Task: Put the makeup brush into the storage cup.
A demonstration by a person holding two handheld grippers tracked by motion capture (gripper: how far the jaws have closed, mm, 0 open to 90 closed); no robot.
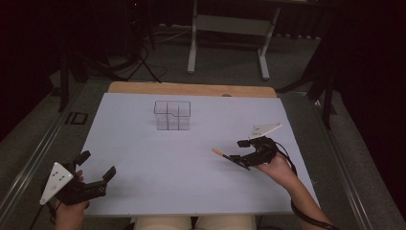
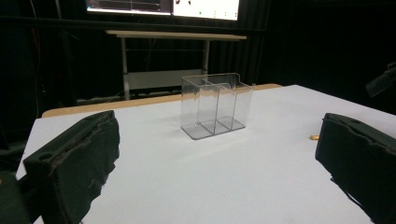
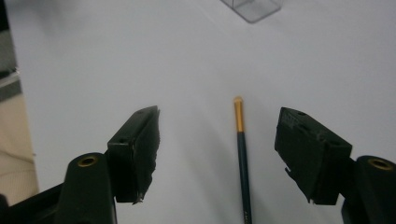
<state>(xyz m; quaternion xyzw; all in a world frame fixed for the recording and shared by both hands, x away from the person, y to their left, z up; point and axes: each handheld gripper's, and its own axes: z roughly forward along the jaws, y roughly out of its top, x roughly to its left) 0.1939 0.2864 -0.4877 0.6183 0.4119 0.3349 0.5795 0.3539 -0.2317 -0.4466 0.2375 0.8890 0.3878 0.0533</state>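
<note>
Two grippers are at work over our white table [image 1: 143, 191], where a clear plastic organizer [image 1: 173, 115] with several compartments stands upright toward the far side. Our left gripper [image 1: 98, 167] hangs idle near the front left corner, jaws wide apart on nothing. Our right gripper [image 3: 217, 154] has its jaws spread on either side of a dark pencil [image 3: 243, 163] lying flat, well apart from the organizer. We judge this the grasp; next we must lower and close squarely on the thin shaft.

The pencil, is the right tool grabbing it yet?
Apart. In the right gripper view the pencil lies on the white table between the open jaws of the right tool, with bare table showing on both sides.
</note>
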